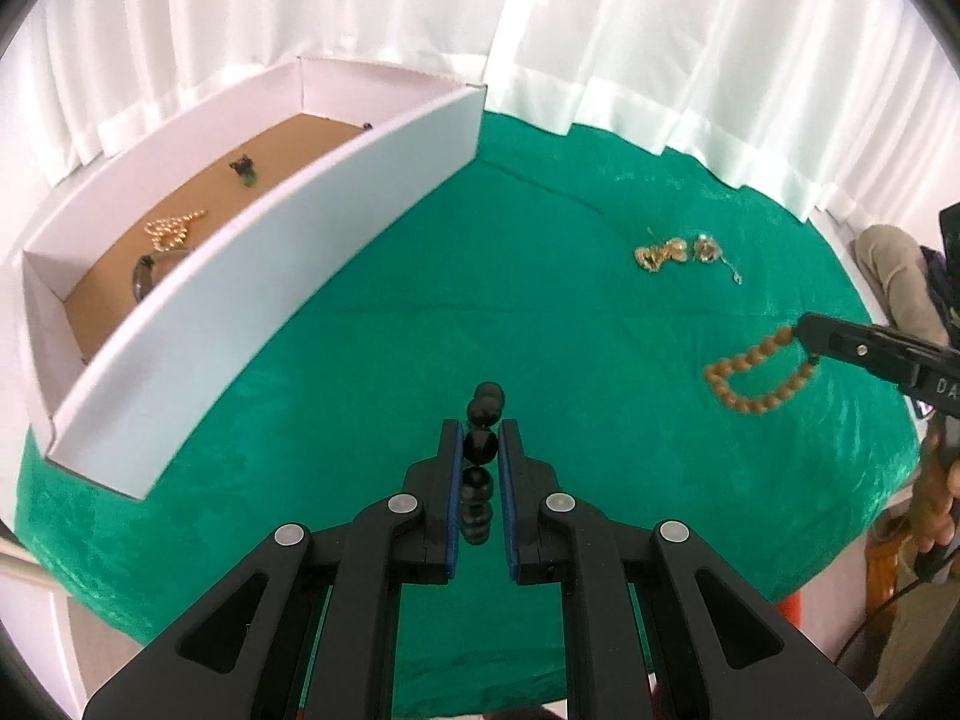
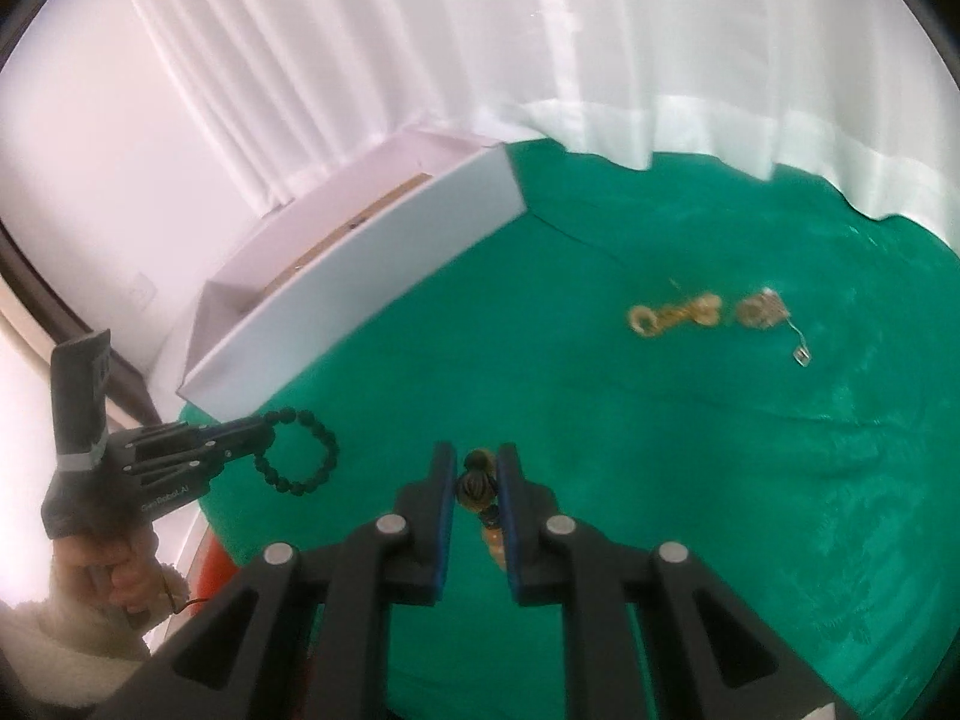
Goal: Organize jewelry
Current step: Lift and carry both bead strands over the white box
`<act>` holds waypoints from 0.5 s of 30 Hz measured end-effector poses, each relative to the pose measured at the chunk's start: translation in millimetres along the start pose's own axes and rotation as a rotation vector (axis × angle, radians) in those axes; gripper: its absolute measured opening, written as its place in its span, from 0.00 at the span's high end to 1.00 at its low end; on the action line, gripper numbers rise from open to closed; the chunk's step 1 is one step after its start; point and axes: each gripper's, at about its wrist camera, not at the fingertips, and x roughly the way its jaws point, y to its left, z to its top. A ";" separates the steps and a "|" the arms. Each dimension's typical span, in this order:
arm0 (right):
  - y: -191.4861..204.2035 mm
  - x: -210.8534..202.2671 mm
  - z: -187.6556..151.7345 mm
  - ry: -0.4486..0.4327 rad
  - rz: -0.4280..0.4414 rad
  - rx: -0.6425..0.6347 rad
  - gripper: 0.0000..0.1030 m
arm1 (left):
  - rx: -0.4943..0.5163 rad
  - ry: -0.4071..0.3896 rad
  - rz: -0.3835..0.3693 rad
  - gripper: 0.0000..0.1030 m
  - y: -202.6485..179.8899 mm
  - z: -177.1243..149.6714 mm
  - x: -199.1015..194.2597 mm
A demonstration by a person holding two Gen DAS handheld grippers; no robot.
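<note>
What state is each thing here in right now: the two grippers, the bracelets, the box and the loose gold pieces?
Left gripper: shut on the black bead bracelet.
Black bead bracelet: held, dangling above the cloth.
Right gripper: shut on the brown wooden bead bracelet.
Brown wooden bead bracelet: held, hanging in a loop.
White cardboard box: open, jewelry inside.
Gold jewelry pieces: loose on the green cloth.

Count: two bead bracelets, one box, loose gold pieces.

I hold one black bracelet (image 1: 480, 450) and one tan bracelet (image 1: 756, 372); two gold clusters (image 1: 660, 253) on the cloth; four items in the white box (image 1: 288, 252).
</note>
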 end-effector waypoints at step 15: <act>54.4 14.5 37.1 -0.013 0.072 -0.088 0.86 | 0.006 -0.092 0.101 0.91 13.5 18.5 -26.1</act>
